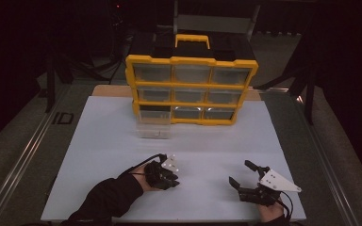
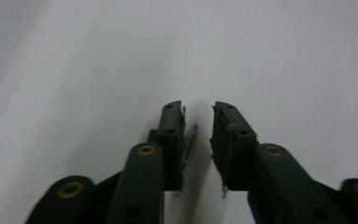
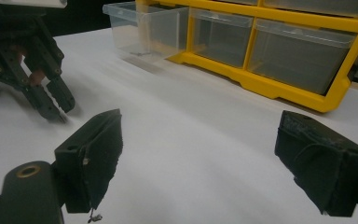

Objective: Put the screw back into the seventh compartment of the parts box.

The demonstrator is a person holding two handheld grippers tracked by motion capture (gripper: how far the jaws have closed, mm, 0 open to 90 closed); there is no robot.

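A small brass screw (image 2: 190, 142) lies on the white sheet between the jaws of my left gripper (image 2: 198, 109). It rests close against the left pad, and a clear gap separates it from the right pad, so the jaws are narrow but open. In the high view the left gripper (image 1: 174, 181) points down at the sheet at front centre-left. My right gripper (image 1: 240, 172) sits at the front right, open wide with nothing between its jaws. In the right gripper view, the right gripper (image 3: 200, 140) faces the organizer, with the left gripper (image 3: 56, 105) farther off at upper left.
A yellow drawer organizer (image 1: 191, 89) with clear drawers stands at the back of the white sheet (image 1: 122, 141). Its bottom-left clear drawer (image 1: 154, 125) is pulled out onto the sheet. Dark table edges and rails run along both sides.
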